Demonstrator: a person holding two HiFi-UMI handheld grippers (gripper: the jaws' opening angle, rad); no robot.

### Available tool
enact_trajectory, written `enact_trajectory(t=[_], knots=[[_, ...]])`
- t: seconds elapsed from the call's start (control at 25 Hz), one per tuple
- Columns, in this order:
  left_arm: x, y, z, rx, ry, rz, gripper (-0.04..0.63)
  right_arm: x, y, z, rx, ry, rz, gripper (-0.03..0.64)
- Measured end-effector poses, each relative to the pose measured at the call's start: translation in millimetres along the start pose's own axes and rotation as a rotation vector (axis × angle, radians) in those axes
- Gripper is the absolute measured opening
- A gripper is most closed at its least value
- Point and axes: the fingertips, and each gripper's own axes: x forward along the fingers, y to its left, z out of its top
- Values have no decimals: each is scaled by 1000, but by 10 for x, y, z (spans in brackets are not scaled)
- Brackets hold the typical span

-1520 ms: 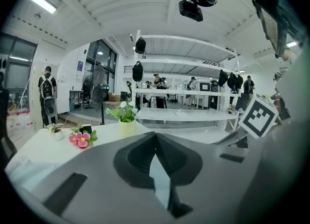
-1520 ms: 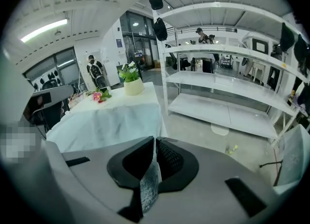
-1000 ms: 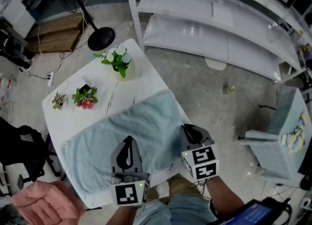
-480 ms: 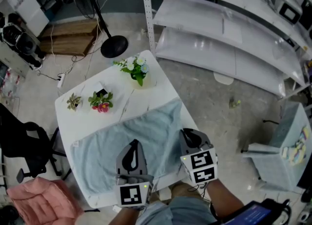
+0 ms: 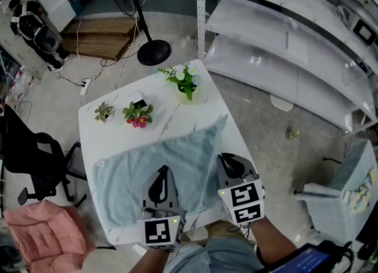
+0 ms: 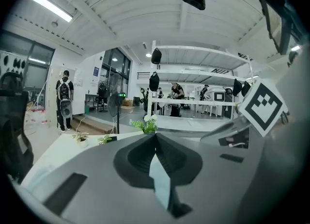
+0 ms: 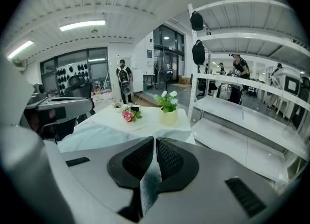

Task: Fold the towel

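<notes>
From my remote seat, at the far left I see a pink padded cushion [image 5: 44,236] on the floor, and beyond it a black office chair [image 5: 29,159] just beside the white square table [image 5: 121,133]. Farther back lie a low wooden platform [image 5: 100,32] and the round black base of a fan stand [image 5: 153,52]. On the far half of the table stand three things in a loose row: a small green succulent in a pot [image 5: 104,111], a pink-flowered plant [image 5: 137,114] close beside it, and, nearer the far right corner, a cream vase of white flowers and green leaves [image 5: 188,83]. All three sit beyond the pale blue terry towel [image 5: 159,159], which lies spread across the near half of the table; its far right corner reaches close to the vase, and I cannot tell whether they touch. To the right of the table rise long white metal shelves [image 5: 283,35] over the grey floor. Both grippers hang over the towel's near edge, well clear of the plants. The left gripper [image 5: 162,171] has its jaws pressed together, and its own view shows a thin fold of pale blue cloth [image 6: 160,179] pinched between them. The right gripper [image 5: 226,159], near the table's right edge, has its jaws almost together, clamped on a fold of the same towel [image 7: 149,179].
</notes>
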Motion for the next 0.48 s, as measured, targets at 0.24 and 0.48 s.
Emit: enact_trajectory(t=[0.24,0.48], knots=[[-166,282,69,1,-25,19,5,18,217,89,-19,-4,-11,32],[-287,473,36,4,-25,28,5,57,375,164,-40,-11,-21,32]])
